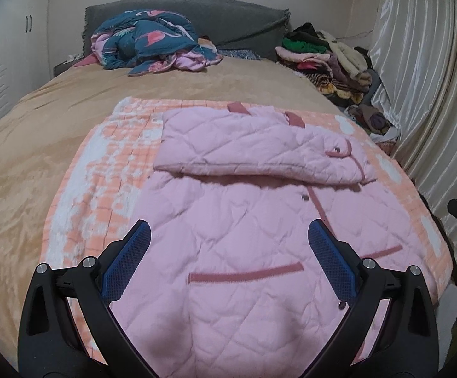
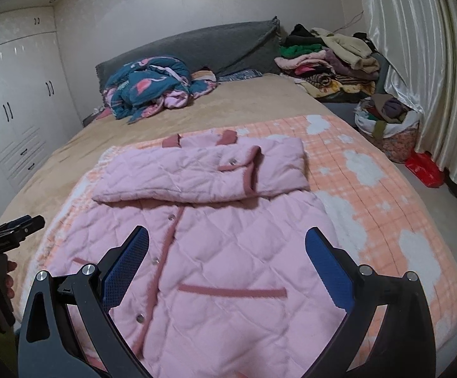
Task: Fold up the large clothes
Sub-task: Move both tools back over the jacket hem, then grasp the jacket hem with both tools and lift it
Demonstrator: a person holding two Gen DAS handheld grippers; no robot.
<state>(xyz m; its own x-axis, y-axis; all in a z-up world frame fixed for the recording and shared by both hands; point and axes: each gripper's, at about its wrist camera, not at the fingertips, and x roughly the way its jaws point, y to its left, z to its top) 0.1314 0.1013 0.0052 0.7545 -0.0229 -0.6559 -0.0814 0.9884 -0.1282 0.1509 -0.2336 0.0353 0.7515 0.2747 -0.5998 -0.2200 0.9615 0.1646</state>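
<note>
Pink quilted jacket point(image 1: 244, 236), both grippers hovering, jaws apart

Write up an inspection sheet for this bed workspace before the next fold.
Surface: bed with tan cover; orange checked blanket spread on it.
Job's things: pink quilted jacket lies flat on the blanket, sleeves folded across the chest.
Clutter: crumpled flamingo quilt near the headboard; heap of clothes at the far right corner; filled basket and red bag on the floor.
Grippers: left tongs and right tongs open, above the jacket's lower part, holding nothing.
Cables: thin wire on the wall.
Surroundings: white wardrobe, curtain.
</note>
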